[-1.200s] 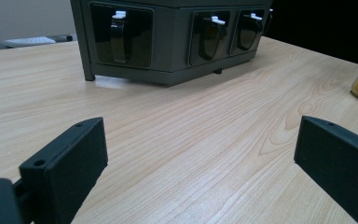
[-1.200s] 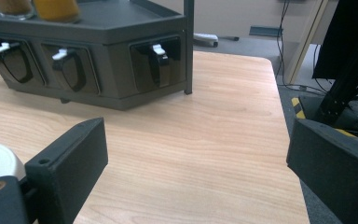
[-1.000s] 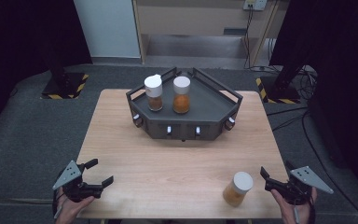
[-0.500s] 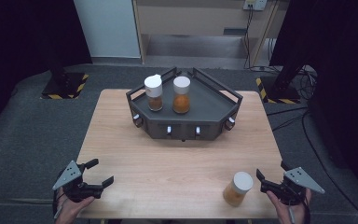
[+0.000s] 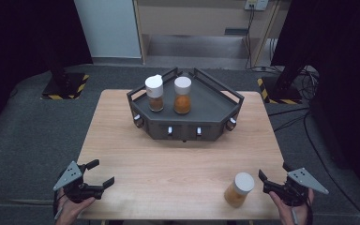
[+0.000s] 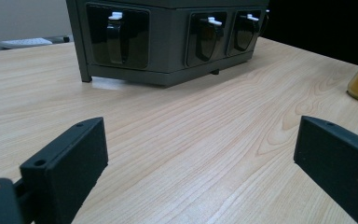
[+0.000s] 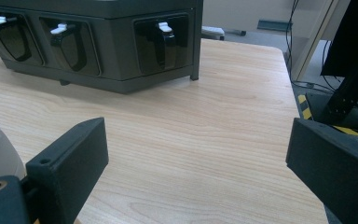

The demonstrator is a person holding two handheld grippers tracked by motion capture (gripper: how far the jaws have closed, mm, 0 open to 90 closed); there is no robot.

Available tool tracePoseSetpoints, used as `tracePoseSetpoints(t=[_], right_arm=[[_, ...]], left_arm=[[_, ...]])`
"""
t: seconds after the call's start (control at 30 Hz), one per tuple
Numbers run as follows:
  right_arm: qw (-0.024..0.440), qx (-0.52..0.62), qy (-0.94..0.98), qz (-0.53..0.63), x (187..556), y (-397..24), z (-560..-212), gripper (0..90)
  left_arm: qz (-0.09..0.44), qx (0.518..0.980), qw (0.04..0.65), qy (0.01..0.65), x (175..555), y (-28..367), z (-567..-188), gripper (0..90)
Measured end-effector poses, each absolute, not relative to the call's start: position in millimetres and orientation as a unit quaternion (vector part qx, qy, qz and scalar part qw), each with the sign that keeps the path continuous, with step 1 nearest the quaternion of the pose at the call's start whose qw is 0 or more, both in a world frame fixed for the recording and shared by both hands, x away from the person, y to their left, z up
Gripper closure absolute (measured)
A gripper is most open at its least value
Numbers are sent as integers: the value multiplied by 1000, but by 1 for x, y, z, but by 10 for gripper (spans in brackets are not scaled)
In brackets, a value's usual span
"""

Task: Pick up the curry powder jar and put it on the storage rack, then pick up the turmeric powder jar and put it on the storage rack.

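The right gripper (image 5: 271, 183) sat at the near right table edge, jaws spread wide and empty, just right of a lone white-capped spice jar (image 5: 238, 190) lying apart from the dark rack (image 5: 225, 104) at the far centre. The likely step was gripping that jar: best squared to its body below the cap. The left gripper (image 5: 101, 174) rested near left, equally wide, touching nothing.
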State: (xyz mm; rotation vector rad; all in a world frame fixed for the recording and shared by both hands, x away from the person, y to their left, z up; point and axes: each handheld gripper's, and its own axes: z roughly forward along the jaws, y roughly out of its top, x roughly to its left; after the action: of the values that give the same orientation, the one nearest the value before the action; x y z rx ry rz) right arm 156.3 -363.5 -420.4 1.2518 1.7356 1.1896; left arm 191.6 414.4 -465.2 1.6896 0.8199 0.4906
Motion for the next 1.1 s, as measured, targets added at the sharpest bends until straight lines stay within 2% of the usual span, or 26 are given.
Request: tracePoseSetpoints(t=[0.3,0.5,1.1], right_arm=[[340,482,662,463,154,-366,-420,54],[321,485,660,476,156,-370,-416,46],[316,456,677,483,156,-378,-377,34]], left_arm=[[209,719,565,347,191,414,-465,18],[209,719,564,348,191,414,-464,17],[205,720,576,328,192,414,-466,3]])
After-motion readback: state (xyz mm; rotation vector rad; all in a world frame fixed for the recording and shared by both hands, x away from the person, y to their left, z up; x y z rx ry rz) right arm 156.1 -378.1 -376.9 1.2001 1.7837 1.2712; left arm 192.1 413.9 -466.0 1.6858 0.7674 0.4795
